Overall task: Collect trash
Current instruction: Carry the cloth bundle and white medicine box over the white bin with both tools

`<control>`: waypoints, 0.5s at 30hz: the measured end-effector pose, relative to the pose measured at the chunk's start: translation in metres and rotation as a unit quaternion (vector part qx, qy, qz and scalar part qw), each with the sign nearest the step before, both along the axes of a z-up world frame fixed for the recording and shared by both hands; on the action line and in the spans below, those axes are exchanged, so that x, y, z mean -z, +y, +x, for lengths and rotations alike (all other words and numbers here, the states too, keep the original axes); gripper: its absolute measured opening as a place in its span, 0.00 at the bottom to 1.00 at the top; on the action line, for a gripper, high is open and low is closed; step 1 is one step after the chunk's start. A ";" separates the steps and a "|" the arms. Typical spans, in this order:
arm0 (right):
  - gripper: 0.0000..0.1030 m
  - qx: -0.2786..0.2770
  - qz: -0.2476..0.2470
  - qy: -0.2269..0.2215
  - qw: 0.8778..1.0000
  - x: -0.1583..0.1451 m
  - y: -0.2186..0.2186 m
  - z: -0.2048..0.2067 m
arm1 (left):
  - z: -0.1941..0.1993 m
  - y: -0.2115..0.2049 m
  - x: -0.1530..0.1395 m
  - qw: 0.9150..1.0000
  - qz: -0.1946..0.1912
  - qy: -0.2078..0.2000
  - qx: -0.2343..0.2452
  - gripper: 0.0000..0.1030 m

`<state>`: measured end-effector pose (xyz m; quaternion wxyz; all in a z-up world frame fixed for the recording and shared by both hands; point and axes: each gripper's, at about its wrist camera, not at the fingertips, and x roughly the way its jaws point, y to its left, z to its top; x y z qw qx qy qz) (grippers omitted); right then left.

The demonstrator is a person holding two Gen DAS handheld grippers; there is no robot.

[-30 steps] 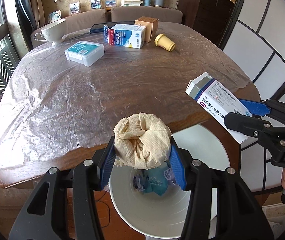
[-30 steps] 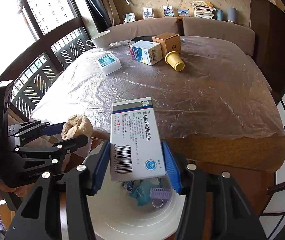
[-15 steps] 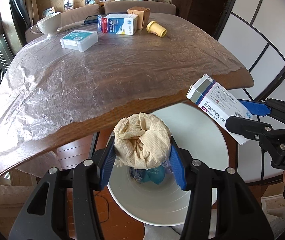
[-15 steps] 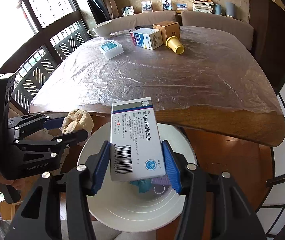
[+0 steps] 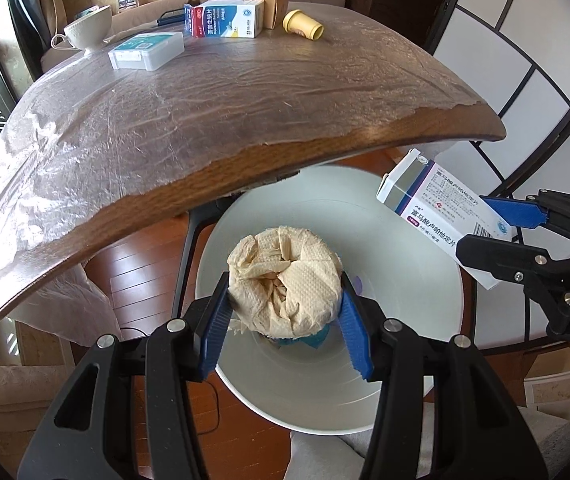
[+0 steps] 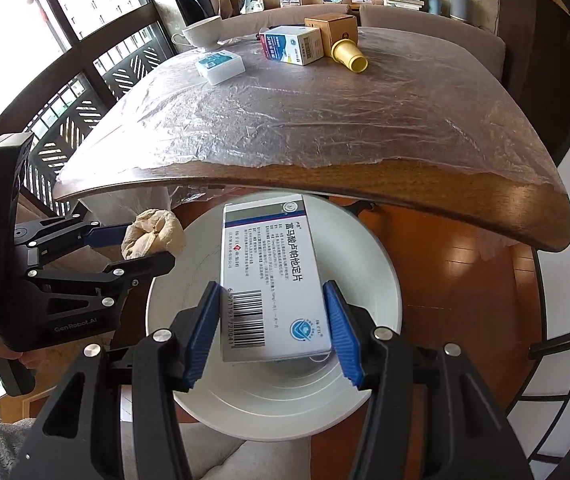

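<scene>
My left gripper (image 5: pixel 285 312) is shut on a crumpled beige paper towel (image 5: pixel 285 280) and holds it over the open white trash bin (image 5: pixel 405 340). My right gripper (image 6: pixel 271 328) is shut on a white and purple medicine box (image 6: pixel 271 276), also above the bin (image 6: pixel 377 272). The box shows at the right of the left wrist view (image 5: pixel 441 212). The towel shows at the left of the right wrist view (image 6: pixel 151 232). Blue-green trash (image 5: pixel 309 338) lies at the bin's bottom, mostly hidden.
The bin stands on the wooden floor (image 5: pixel 133 276) just under the near edge of a plastic-covered wooden table (image 5: pixel 205 112). At the table's far end are a white cup (image 5: pixel 85 32), a white case (image 5: pixel 147 50), a blue and white carton (image 5: pixel 225 18), a brown box (image 5: pixel 269 0) and a yellow cup (image 5: pixel 303 26).
Both grippers have pulled back from the table edge and lowered, so each held item now hangs over the bin's opening. Both stay shut on their items.
</scene>
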<state>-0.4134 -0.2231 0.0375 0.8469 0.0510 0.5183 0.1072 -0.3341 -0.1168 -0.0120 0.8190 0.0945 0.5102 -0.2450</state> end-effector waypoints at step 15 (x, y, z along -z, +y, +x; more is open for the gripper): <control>0.50 -0.008 -0.009 0.048 0.999 0.036 0.006 0.002 | -0.006 -0.007 0.034 0.999 0.020 0.031 0.011 0.50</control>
